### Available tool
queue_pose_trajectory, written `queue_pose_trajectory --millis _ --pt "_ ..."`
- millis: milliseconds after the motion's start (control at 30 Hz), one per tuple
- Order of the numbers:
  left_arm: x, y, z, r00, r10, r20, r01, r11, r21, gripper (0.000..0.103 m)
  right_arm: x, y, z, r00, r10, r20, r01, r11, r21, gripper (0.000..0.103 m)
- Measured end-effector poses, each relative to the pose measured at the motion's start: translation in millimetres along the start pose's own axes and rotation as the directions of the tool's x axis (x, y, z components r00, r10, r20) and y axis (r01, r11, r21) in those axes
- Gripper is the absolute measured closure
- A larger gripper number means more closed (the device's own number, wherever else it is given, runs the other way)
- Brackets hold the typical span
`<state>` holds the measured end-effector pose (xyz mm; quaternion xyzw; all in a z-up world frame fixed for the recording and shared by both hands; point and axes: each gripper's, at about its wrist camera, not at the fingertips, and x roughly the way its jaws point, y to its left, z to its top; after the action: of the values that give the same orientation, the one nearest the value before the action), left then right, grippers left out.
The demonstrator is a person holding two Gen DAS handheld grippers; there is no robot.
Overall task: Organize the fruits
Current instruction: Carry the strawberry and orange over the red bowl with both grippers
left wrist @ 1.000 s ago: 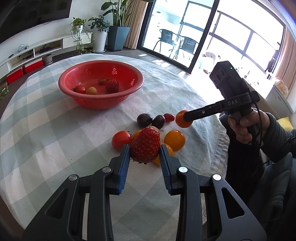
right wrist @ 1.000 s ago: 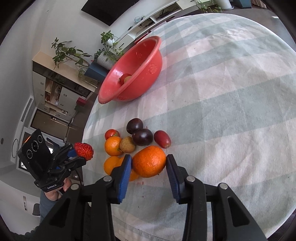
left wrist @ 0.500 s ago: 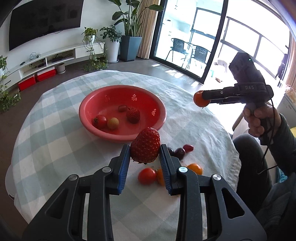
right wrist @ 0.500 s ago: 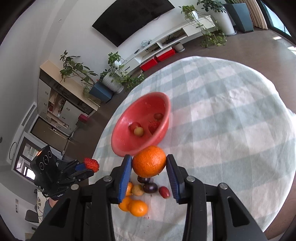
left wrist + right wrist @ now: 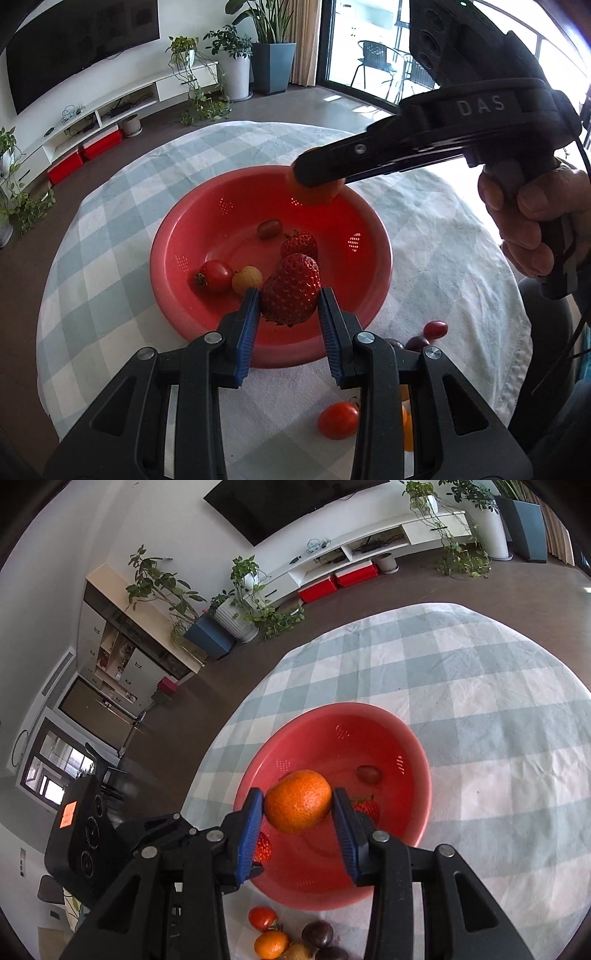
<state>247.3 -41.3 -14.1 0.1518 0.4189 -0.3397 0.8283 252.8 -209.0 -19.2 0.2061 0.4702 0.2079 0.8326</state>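
My left gripper [image 5: 289,314] is shut on a large strawberry [image 5: 291,286] and holds it over the near side of the red bowl [image 5: 177,229]. My right gripper [image 5: 298,812] is shut on an orange [image 5: 298,800] above the same bowl [image 5: 421,760]; it shows in the left wrist view [image 5: 314,177] over the bowl's far rim. In the bowl lie a strawberry [image 5: 299,242], a red tomato [image 5: 216,276], a yellow fruit [image 5: 246,278] and a small reddish fruit [image 5: 269,228].
Loose fruit lies on the checked tablecloth [image 5: 110,236] in front of the bowl: a red tomato [image 5: 338,420], dark plums [image 5: 417,343], a small red fruit [image 5: 435,328], and in the right wrist view an orange [image 5: 271,943]. The table's round edge drops to the floor.
Both grippers have carried their fruit from the loose pile up and over the red bowl. The right gripper with the orange now hangs close in front of the left one.
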Motion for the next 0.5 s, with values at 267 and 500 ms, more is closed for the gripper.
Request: queue_pose_trajectory --millis 267,500 --pt "35.5 -0.7 9.4 0.998 0.024 -0.066 -0.021 0.999 0.039 0.073 50.8 -7.9 21.3 0.995 -0.061 -0.079 0.059 0.998 -0.031 0.062" --pt "54.7 -2.0 10.5 0.995 0.037 -0.089 -0.034 0.999 0.038 0.073 78.8 -9.3 21.3 0.986 -0.112 -0.121 0.102 0.991 -0.083 0.062"
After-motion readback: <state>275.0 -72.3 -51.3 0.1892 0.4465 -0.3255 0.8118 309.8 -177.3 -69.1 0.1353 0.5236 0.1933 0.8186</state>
